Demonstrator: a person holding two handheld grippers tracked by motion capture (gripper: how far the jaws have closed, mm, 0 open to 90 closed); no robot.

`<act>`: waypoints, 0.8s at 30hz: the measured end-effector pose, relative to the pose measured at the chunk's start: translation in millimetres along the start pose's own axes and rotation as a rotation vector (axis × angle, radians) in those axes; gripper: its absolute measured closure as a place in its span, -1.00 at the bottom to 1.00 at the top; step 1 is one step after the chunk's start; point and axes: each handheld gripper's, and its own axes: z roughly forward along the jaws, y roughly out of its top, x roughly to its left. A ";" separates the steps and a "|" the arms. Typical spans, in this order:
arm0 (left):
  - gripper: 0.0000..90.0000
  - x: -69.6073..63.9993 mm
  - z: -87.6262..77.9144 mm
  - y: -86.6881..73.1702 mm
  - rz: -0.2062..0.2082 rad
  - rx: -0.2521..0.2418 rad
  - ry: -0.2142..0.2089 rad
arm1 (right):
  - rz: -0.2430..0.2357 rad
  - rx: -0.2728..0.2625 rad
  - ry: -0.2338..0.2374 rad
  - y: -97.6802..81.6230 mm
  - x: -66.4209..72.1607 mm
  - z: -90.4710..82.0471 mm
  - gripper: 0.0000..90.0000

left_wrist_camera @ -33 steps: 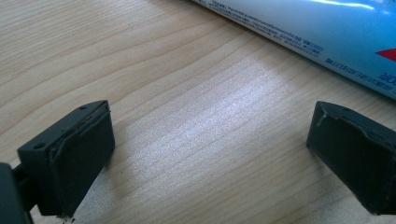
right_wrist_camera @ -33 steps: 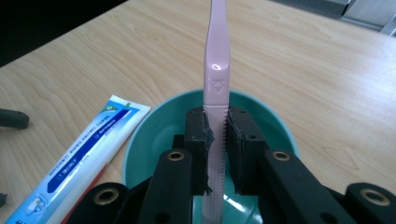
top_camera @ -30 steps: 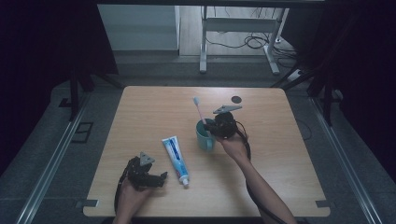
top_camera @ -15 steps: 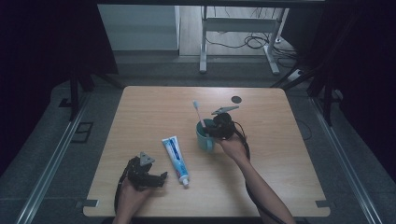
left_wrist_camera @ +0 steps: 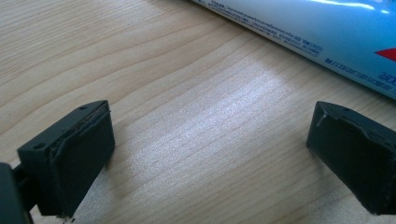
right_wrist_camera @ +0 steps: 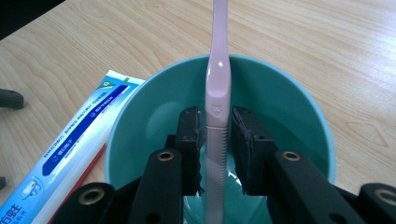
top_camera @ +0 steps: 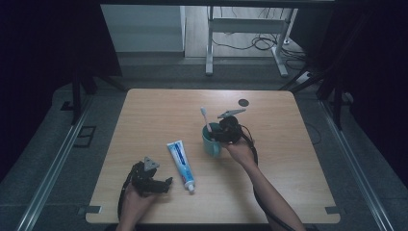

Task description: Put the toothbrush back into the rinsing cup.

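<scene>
A pink toothbrush (top_camera: 205,119) stands tilted in a teal cup (top_camera: 210,144) near the table's middle. My right gripper (top_camera: 222,132) reaches into the cup from the right. Its jaws have just been opening; in the right gripper view the toothbrush handle (right_wrist_camera: 218,70) runs between the pads, with a thin gap on one side, inside the cup (right_wrist_camera: 289,102). A blue and white toothpaste tube (top_camera: 182,159) lies flat to the cup's left. At the front left my left gripper (top_camera: 166,183) rests open on the wood. Nothing is between its fingers (left_wrist_camera: 70,149), and the tube (left_wrist_camera: 327,28) lies just ahead.
The wooden table (top_camera: 154,110) carries a small dark round spot (top_camera: 244,102) at the back right. The tube (right_wrist_camera: 79,140) lies close beside the cup. A metal desk frame (top_camera: 250,29) and cables stand on the floor beyond the far edge.
The toothbrush head sits a little lower over the cup than a second ago. Both hands have stayed where they were.
</scene>
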 end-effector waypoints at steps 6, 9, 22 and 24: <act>-0.98 0.0 0.0 0.0 0.000 0.000 0.000 | -0.009 -0.009 0.001 3.2 1.8 -8.1 0.46; -0.98 0.0 0.0 0.0 0.000 0.000 -0.001 | -0.019 -0.011 0.003 4.4 4.0 -11.6 0.31; -0.98 -0.1 0.0 0.0 0.000 0.000 0.001 | -0.028 -0.010 0.037 6.7 9.0 -28.5 -0.15; -0.98 -0.1 0.0 0.0 0.000 0.000 0.001 | -0.025 -0.014 0.039 6.1 9.4 -31.4 -0.20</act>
